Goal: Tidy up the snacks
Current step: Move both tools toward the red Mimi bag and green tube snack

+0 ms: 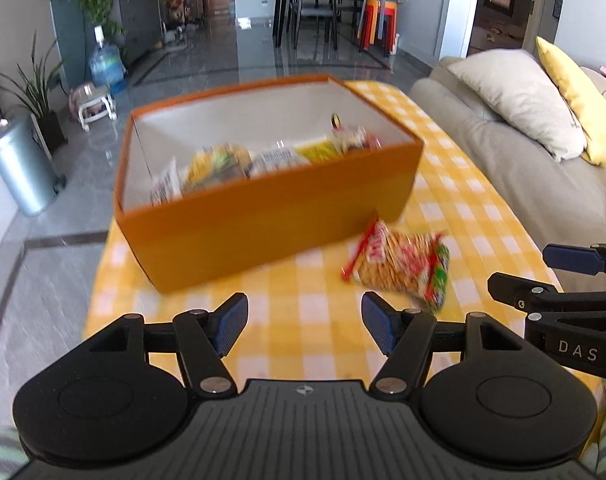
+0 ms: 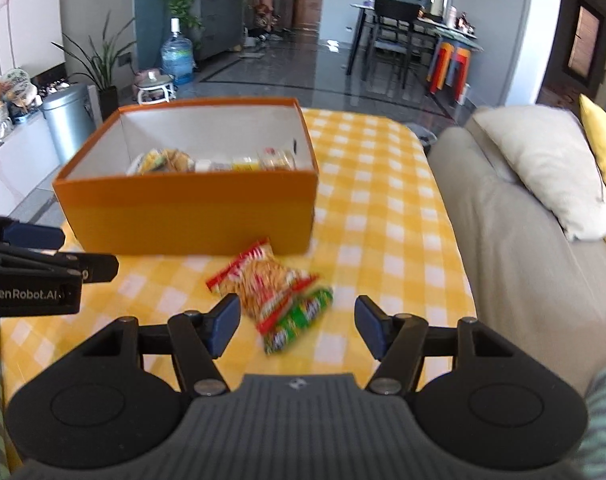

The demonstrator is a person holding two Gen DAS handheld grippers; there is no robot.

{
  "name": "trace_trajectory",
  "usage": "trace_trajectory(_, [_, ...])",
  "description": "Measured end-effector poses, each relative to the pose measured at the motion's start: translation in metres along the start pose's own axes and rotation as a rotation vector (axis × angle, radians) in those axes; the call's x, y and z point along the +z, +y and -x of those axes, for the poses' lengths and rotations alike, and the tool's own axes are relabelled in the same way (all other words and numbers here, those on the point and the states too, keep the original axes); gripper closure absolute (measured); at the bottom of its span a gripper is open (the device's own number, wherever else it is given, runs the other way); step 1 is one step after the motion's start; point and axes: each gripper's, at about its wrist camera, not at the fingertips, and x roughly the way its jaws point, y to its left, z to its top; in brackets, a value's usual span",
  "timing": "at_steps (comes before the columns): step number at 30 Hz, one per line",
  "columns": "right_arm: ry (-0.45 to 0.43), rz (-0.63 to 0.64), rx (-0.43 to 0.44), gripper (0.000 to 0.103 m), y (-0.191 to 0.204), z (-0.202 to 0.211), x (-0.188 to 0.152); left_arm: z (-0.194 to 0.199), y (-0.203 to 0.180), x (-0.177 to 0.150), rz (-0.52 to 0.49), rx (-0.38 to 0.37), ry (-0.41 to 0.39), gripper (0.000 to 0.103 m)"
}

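Observation:
An orange open box (image 1: 263, 220) (image 2: 191, 208) stands on the yellow checked tablecloth (image 2: 383, 184), with several snack packets (image 1: 263, 160) (image 2: 211, 162) inside. Two packets, one red-orange and one green (image 1: 403, 268) (image 2: 275, 292), lie on the cloth in front of the box. My right gripper (image 2: 295, 322) is open just short of them; the green packet's near end shows between its fingers, untouched. My left gripper (image 1: 303, 322) is open over bare cloth to the left of the loose packets, nothing between its fingers. Each gripper shows at the edge of the other's view (image 1: 551, 276) (image 2: 67, 252).
A beige sofa (image 1: 503, 168) (image 2: 523, 240) with a cream pillow (image 2: 551, 168) and a yellow one borders the table on the right. Beyond the table's left edge are a grey floor, a metal bin (image 1: 19, 164) (image 2: 69, 120) and plants.

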Motion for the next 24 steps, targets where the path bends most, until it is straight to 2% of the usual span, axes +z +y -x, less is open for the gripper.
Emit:
trace_trajectory(4, [0.035, -0.046, 0.010, 0.041, -0.007, -0.004, -0.023, -0.007, -0.007, -0.015, 0.003, -0.035, 0.032, 0.027])
trace_trajectory(7, [0.095, -0.059, 0.016, 0.041, -0.010, -0.016, -0.039, -0.013, -0.010, -0.021, 0.011, -0.082, 0.052, 0.029])
trace_trajectory(10, [0.132, -0.051, 0.012, 0.042, -0.010, -0.026, -0.046, -0.018, -0.014, -0.024, 0.015, -0.086, 0.061, 0.030])
trace_trajectory(13, [0.129, -0.058, 0.025, 0.042, -0.012, -0.032, -0.048, -0.021, -0.013, -0.023, 0.029, -0.081, 0.065, 0.030])
trace_trajectory(17, [0.124, -0.079, 0.045, 0.052, -0.013, -0.042, -0.044, -0.033, -0.013, -0.018, 0.046, -0.084, 0.086, 0.037])
trace_trajectory(20, [0.128, -0.088, 0.037, 0.057, -0.014, -0.055, -0.039, -0.039, -0.014, -0.014, 0.065, -0.087, 0.097, 0.037])
trace_trajectory(24, [0.142, -0.183, 0.051, 0.064, -0.025, -0.073, -0.026, -0.051, -0.019, -0.006, 0.080, -0.096, 0.106, 0.040])
